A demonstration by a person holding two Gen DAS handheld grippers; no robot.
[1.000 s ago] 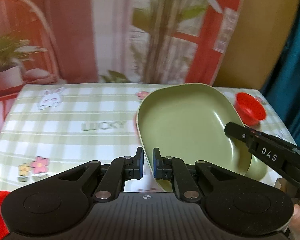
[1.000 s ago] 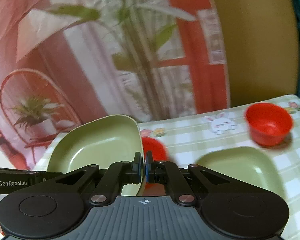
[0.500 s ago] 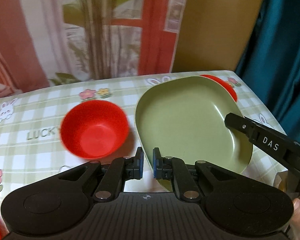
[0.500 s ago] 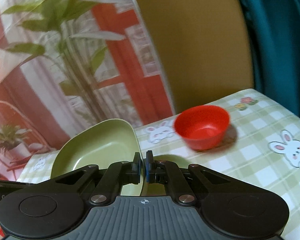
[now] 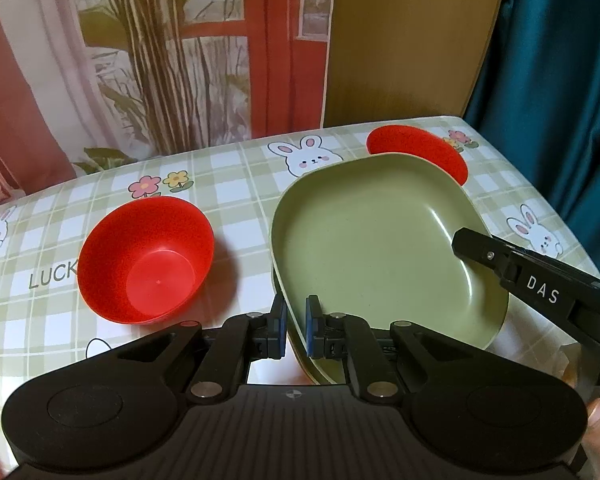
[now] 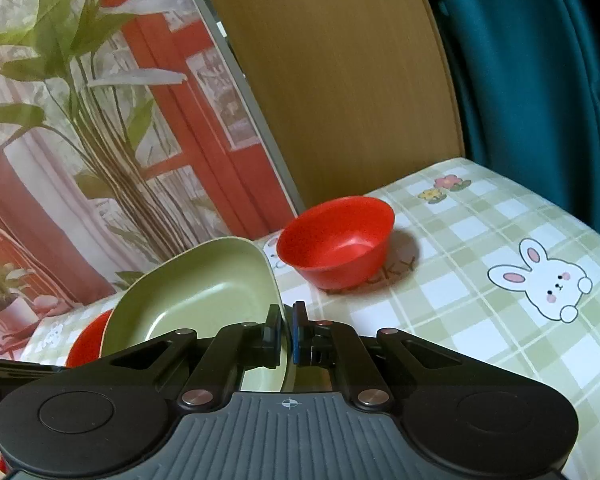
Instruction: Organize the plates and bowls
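While the green plate point(image 5: 376, 240) is held above the checked tablecloth point(image 5: 236, 184), its near rim is pinched between the closed jaws of the left gripper point(image 5: 296, 330). At the opposite edge, the same plate point(image 6: 196, 292) is clamped by the right gripper point(image 6: 287, 334), whose jaws are likewise drawn almost fully together on the rim. In the left wrist view the black arm of the right gripper, lettered DAS, is seen reaching in over the plate's right side. Just under the held plate, at its near edge, the rim of a second green plate point(image 5: 320, 374) is visible, so the upper one is carried right over the lower; whether the two touch cannot be told. One red bowl point(image 5: 146, 258) is set upright on the cloth to the left of the plates, close by but apart from them. Another red bowl point(image 5: 420, 150) is partly hidden behind the plate's far edge; in the right wrist view it point(image 6: 336, 240) is seen standing on the cloth beyond the gripper.
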